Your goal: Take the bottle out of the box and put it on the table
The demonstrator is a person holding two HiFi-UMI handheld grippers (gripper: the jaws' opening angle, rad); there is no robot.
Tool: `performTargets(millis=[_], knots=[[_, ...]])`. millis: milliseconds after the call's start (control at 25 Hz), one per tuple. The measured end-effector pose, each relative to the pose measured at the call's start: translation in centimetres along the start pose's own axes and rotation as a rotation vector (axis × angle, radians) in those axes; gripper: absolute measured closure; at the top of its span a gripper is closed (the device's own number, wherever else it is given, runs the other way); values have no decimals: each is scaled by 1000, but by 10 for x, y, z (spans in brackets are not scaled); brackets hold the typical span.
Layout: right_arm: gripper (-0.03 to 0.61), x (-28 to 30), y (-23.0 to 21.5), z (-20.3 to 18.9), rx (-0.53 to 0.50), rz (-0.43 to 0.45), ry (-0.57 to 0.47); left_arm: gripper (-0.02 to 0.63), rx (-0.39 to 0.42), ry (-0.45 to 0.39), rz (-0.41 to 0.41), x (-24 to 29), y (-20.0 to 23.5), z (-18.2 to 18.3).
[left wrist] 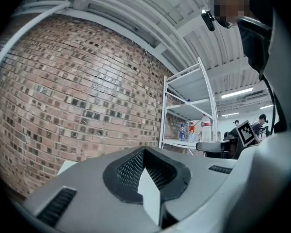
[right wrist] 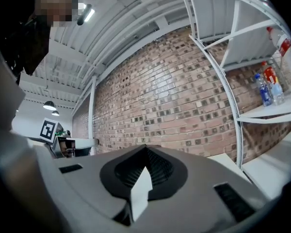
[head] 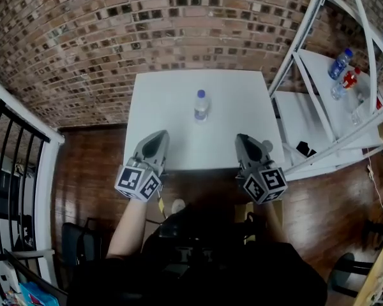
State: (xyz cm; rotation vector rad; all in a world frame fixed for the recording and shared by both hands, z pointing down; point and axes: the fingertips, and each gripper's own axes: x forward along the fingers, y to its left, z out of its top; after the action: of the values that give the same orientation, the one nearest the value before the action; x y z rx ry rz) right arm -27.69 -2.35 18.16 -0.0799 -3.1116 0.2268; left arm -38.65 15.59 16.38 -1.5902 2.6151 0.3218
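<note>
1. Overhead, in the head view, the bottle [head: 202,105] stands upright on the white desk [head: 159,107], near its middle and apart from both tools. The left tongs [head: 156,140] sit at about 7 o'clock from the bottle, over the desk's near edge. The right tongs [head: 245,143] sit at about 5 o'clock, also over that edge. Both point toward 12 o'clock, at the brick wall [head: 115,37]. A white shelf rack [head: 332,116] stands at 3 o'clock from the desk, with several bottles [head: 340,64] on its shelf.

2. Next, in the left gripper view, the left tongs are fully closed, pads pressed together with nothing between them. Brick wall fills the 9 to 12 o'clock side. The shelf rack and the other tool's marker cube [left wrist: 246,132] show at 3 o'clock.

3. Last, in the right gripper view, the right tongs are likewise fully closed and empty. Brick wall lies at 12 o'clock, the rack at 2 o'clock, and a marker cube [right wrist: 48,128] at 9 o'clock.
</note>
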Motion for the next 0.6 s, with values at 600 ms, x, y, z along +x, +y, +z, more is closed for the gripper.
performTargets(millis=[600], knots=[[577,-27,-36,-1,17,-86,-4,612,-26,-21,52,6,21,-3]])
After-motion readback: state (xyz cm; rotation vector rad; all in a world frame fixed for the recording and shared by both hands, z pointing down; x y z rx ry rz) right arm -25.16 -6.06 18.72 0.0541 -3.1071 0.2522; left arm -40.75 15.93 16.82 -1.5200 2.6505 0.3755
